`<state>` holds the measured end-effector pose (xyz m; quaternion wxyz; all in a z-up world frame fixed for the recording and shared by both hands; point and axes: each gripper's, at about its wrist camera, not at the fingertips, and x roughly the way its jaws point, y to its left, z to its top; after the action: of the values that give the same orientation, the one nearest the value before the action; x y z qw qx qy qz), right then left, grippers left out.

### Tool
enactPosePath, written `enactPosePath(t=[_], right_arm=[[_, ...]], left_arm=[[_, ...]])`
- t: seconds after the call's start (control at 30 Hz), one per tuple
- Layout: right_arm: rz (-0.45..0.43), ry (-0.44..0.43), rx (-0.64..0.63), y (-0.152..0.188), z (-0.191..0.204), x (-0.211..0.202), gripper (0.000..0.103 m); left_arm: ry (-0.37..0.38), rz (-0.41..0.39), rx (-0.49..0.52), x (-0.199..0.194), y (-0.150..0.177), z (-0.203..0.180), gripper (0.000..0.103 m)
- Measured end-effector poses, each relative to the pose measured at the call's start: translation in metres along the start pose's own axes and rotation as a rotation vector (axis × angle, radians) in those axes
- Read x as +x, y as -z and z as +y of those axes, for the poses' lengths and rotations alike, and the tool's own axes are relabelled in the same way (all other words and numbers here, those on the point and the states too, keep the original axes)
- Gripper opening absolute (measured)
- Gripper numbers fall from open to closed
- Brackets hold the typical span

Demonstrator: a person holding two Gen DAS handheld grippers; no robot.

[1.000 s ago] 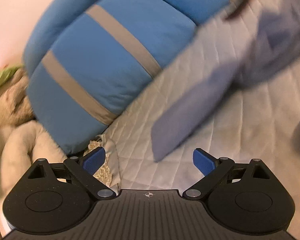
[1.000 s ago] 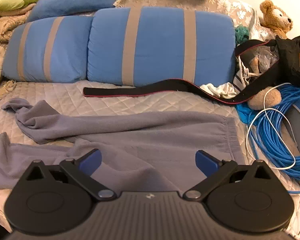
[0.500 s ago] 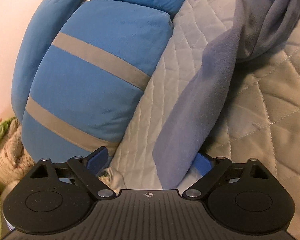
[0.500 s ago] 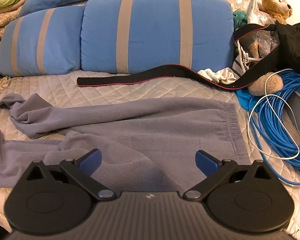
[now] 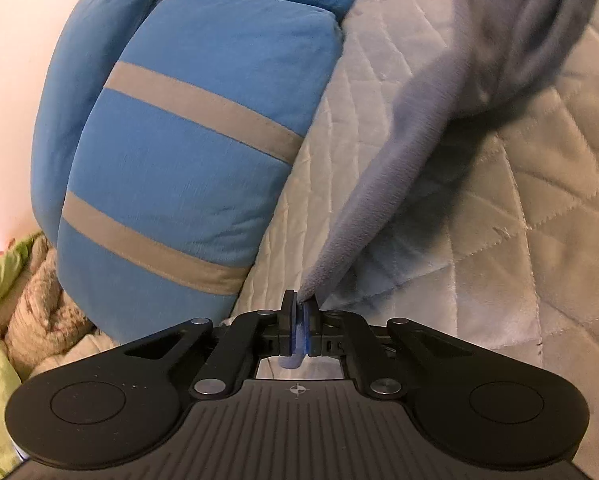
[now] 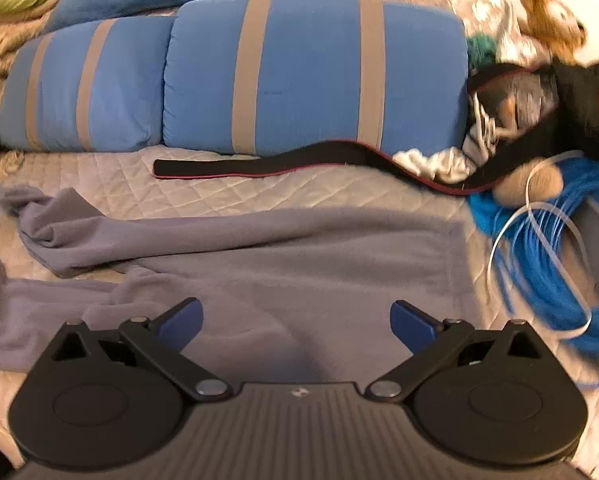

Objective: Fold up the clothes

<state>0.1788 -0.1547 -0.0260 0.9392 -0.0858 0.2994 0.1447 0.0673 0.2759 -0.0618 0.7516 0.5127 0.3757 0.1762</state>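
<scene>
Left gripper: my jaws are pinched tight on the end of one leg of the grey trousers; a nub of cloth pokes out behind the pads.
Right gripper: jaws spread wide, nothing between them, hovering over the seat of the trousers.
Trousers: spread across the quilted bed, waistband toward the bed's right edge, both legs running to its left edge. The far leg is creased and bunched; the near leg is rumpled.
Leg I hold: it rises from the quilt in a taut ridge, near the striped blue pillow at the head of the bed.
Step in hand, my guess: I am gripping the leg end so as to pull it straight or carry it over.
Next move calls for: a steady pull without slipping, and my right jaws pinning or gripping the waist side.
Hard to tell: which of the two legs I hold; my left gripper is barely a dark speck at the right view's edge. The right view is blurred.
Nearby: a black strap and blue cable coil, apart from the trousers.
</scene>
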Motion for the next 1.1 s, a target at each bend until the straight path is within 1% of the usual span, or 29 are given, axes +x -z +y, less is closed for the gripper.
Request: enactPosePath(t=[0.13,0.23,0.33,0.4,0.43,0.5,0.57,0.7,0.77,0.9,0.97,1.03,1.1], right_arm=[[-0.025,0.043,-0.072,-0.007,-0.004,0.006,0.103],[-0.024,0.03,-0.097,-0.013,-0.009,0.013,0.103],[-0.051,0.017,-0.209,-0.021,-0.013,0.02,0.103],[-0.05,0.009,-0.279,-0.026,-0.019,0.026,0.101],[-0.048,-0.013,-0.287,-0.029,-0.026,0.028,0.101],[-0.041,-0.094,-0.28,-0.033,-0.041,0.029,0.1],[-0.04,-0.139,-0.289,-0.037,-0.057,0.032,0.099],[-0.024,-0.078,-0.316,-0.045,-0.091,0.046,0.092],[0.004,-0.051,-0.248,-0.05,-0.118,0.06,0.088],[0.056,-0.033,-0.029,-0.057,-0.173,0.093,0.084],[0.07,-0.03,0.071,-0.06,-0.193,0.11,0.08],[0.088,-0.048,0.163,-0.063,-0.207,0.127,0.077],[0.109,-0.062,0.248,-0.062,-0.217,0.143,0.072]], left_arm=[[0.04,0.011,-0.027,-0.011,0.0,0.021,0.003],[0.056,0.01,-0.014,-0.026,-0.001,0.038,0.003],[0.081,0.014,-0.034,-0.04,-0.003,0.052,0.003],[0.103,0.019,-0.047,-0.047,-0.003,0.061,0.003],[0.112,0.021,-0.051,-0.05,-0.003,0.065,0.003],[0.126,0.024,-0.058,-0.055,-0.003,0.072,0.003],[0.128,0.023,-0.056,-0.058,-0.002,0.076,0.003],[0.129,0.027,-0.051,-0.066,0.001,0.076,0.003],[0.129,0.031,-0.05,-0.064,0.003,0.075,0.003],[0.132,0.046,-0.043,-0.055,0.004,0.071,0.003],[0.13,0.052,-0.04,-0.051,0.004,0.069,0.003],[0.133,0.057,-0.044,-0.048,0.004,0.069,0.003],[0.136,0.062,-0.05,-0.045,0.005,0.069,0.003]])
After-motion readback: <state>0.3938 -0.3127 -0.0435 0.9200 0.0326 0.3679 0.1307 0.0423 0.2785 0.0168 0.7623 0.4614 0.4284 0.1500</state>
